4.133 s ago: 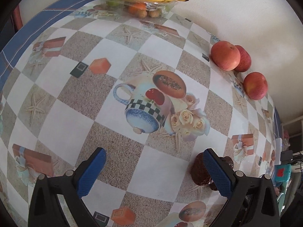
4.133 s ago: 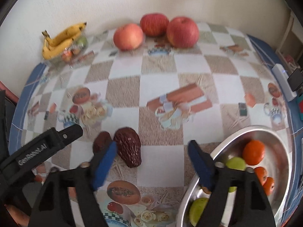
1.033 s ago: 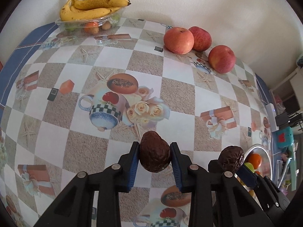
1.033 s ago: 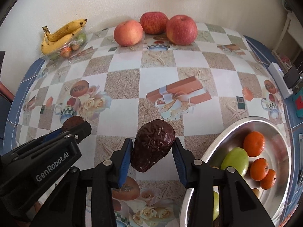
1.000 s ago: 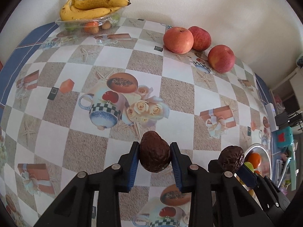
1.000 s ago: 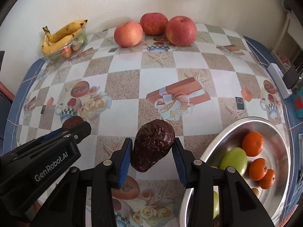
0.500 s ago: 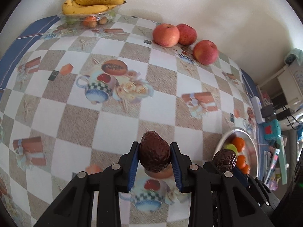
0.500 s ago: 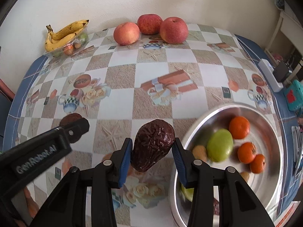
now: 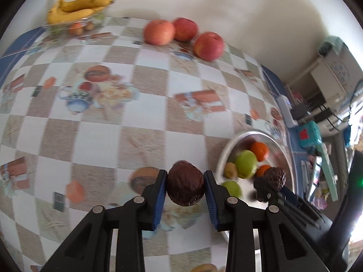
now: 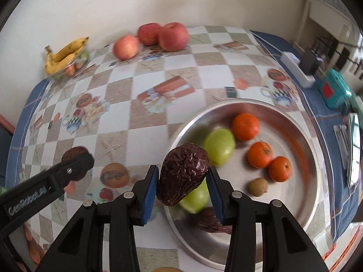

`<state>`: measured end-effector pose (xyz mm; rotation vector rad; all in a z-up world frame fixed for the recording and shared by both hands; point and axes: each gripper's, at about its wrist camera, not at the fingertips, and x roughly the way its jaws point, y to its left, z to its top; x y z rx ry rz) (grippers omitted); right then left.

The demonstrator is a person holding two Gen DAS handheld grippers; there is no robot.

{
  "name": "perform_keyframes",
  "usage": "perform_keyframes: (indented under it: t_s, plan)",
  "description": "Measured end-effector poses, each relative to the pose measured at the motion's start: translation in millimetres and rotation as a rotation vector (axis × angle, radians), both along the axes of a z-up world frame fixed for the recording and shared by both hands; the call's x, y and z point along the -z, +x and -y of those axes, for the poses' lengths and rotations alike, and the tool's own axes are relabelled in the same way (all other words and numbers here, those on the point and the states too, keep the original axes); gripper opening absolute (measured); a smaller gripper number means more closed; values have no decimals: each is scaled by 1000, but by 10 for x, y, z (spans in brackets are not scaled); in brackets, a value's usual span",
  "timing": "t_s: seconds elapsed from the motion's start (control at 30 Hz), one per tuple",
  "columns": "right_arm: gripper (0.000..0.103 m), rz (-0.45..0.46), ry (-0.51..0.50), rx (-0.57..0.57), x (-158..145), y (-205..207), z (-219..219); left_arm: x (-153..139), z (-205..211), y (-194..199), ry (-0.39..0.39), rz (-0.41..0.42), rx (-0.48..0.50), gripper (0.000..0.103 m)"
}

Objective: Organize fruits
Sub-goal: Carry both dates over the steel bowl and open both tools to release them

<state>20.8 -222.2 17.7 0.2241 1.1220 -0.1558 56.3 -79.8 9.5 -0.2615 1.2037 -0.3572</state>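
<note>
Bowl nearer, date clamped in right claw

A wrinkled dark brown oval fruit hangs tilted above the near-left rim of the round steel bowl, which sits near the table's right edge with three oranges, green fruits and a small brown one inside. A rounder dark brown fruit is held above the tablecloth, left of the bowl
</note>
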Motion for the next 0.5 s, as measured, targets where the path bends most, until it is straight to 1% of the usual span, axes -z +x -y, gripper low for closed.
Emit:
perform_keyframes:
  t_s: [0.17,0.3,0.5]
  plan:
    - [45,-18,-4,114,28,-66,394,36,315,-70,-29,-13,83,34]
    - [45,-13,14,183,24,-151,672,5,556,-154,-30,16,153,34]
    - [45,1,27,236,-6,-261,906,-12,790,-215,-47,45,220,34]
